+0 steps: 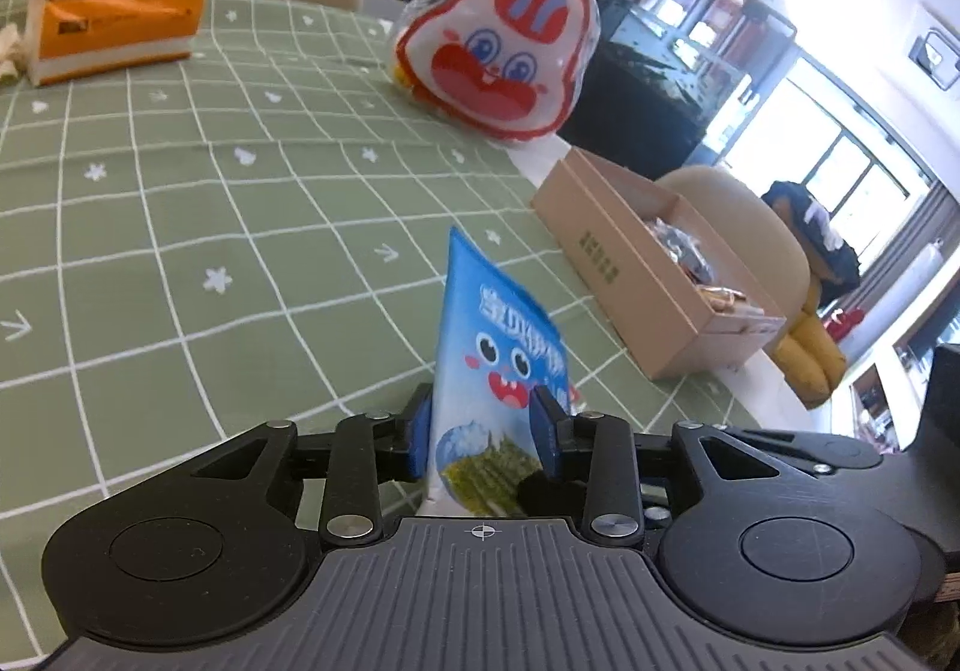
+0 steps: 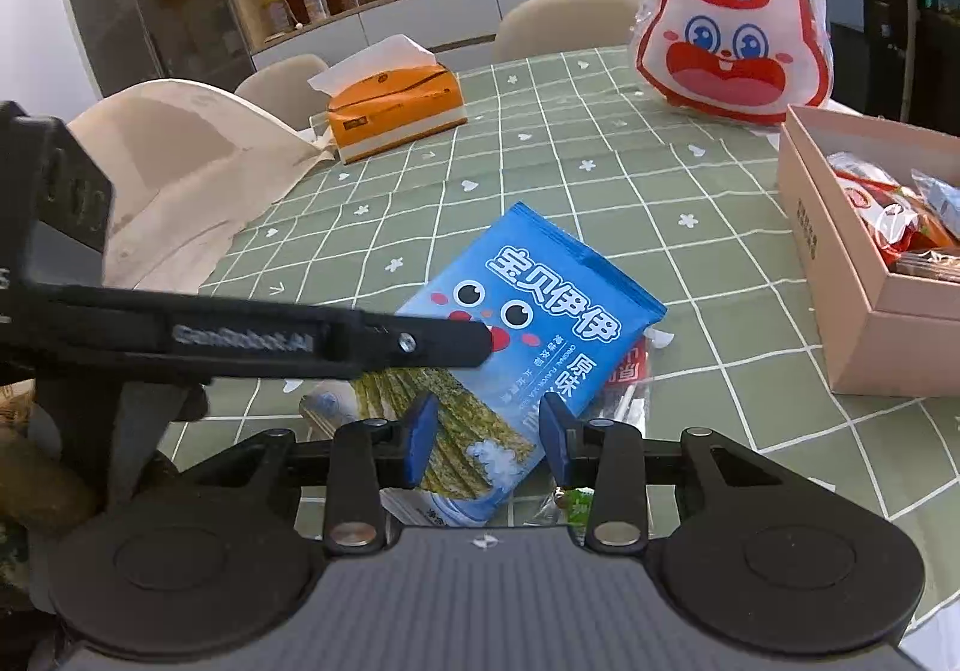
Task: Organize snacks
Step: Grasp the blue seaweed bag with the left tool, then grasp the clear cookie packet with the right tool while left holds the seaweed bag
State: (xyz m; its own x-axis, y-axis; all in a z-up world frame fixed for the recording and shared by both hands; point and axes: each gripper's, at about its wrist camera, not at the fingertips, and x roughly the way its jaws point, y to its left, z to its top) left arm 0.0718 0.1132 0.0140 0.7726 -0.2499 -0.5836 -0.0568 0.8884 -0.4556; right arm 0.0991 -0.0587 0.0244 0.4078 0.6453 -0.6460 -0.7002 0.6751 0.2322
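The left claw (image 1: 483, 422) is pinching a blue snack packet (image 1: 498, 359) with a cartoon face printed on it, its two blue pads pressing on either side of the packet's lower half so that the packet is standing up between them, its top corner pointing away toward the far side of the tabletop (image 1: 180, 203). In the right wrist view the same blue snack packet (image 2: 528, 311) is lying tilted above the green checked cloth, with the left claw's black finger (image 2: 420, 344) reaching in from the left and crossing the printed face. The right claw (image 2: 489, 437) is sitting low in front of its camera with its blue pads close around the packet's lower edge; whether they are actually pressing on it cannot be told for sure, though the gap between them is narrow. Under the packet a few smaller wrappers (image 2: 630, 377) are lying on the cloth. To the right an open cardboard box (image 2: 864, 275) is holding more wrapped snacks. Beyond it a rabbit-faced bag (image 2: 735, 23) in red and white is standing on the tabletop, and an orange tissue box (image 2: 396, 101) is sitting further back on the left, near a pale cloth (image 2: 180, 161) draped at the table's edge.
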